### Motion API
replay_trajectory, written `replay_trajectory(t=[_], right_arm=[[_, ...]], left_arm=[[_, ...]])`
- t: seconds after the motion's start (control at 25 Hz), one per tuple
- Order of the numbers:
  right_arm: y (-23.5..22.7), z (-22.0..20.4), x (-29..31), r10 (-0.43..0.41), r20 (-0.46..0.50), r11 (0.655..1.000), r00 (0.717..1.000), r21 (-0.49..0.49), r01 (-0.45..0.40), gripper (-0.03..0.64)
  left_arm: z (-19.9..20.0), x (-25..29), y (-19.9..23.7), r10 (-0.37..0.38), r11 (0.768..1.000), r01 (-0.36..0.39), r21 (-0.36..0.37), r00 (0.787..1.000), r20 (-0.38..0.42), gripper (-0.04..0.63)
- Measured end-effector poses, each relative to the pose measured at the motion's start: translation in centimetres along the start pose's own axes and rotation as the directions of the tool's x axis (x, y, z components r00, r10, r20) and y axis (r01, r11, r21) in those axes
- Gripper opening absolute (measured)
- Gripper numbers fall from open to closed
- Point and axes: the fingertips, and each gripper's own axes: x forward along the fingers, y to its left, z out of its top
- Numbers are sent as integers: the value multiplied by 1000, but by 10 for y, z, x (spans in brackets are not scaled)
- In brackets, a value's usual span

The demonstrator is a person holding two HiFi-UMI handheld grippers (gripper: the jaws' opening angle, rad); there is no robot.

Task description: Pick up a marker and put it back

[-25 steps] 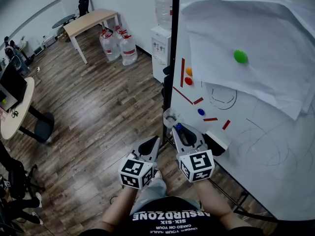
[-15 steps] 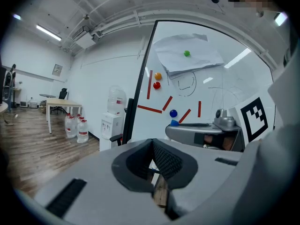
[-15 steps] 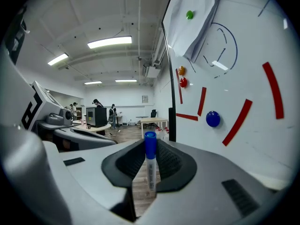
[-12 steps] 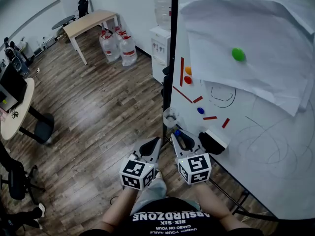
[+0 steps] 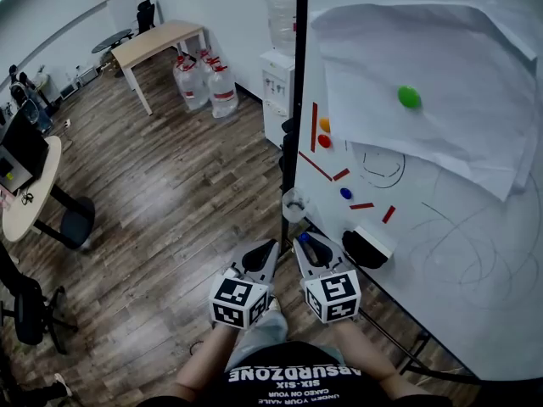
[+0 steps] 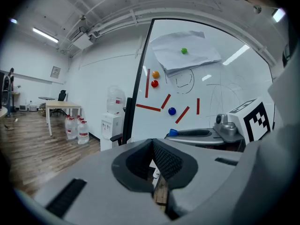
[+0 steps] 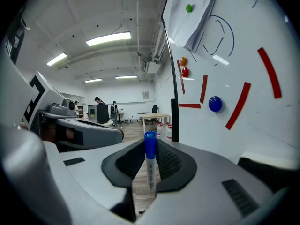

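Note:
My right gripper point(image 5: 307, 244) is shut on a white marker with a blue cap point(image 5: 304, 237), held low beside the whiteboard point(image 5: 441, 227). In the right gripper view the marker point(image 7: 150, 165) stands upright between the pads, cap upward. A clear cup point(image 5: 293, 203) hangs at the board's lower left edge, just beyond the marker tip. My left gripper point(image 5: 263, 253) hovers close to the right one, shut with nothing in it. In the left gripper view its pads point(image 6: 164, 156) meet, and the right gripper point(image 6: 199, 134) shows beside it with the blue cap point(image 6: 173, 132).
A black-and-white eraser point(image 5: 366, 248) sits on the board's ledge right of my right gripper. Paper sheets point(image 5: 424, 75) hang under a green magnet point(image 5: 409, 97). A water dispenser point(image 5: 278, 83), water bottles point(image 5: 204, 79) and a wooden table point(image 5: 157, 41) stand farther off on the wood floor.
My right gripper has drifted slightly left and back from the board, still holding the marker. The left gripper has barely moved.

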Motion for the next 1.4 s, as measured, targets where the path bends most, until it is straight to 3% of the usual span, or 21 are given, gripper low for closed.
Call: replay_trajectory(t=[0.8, 1.4], right_arm=[[-2, 6, -3, -6, 19, 1000, 1000, 5, 6, 66], [-6, 51, -14, -15, 127, 1000, 992, -3, 16, 66]], left_arm=[[1, 1, -2, -7, 1000, 7, -12, 1000, 1, 8], [-3, 2, 3, -9, 1000, 9, -16, 1000, -1, 8]])
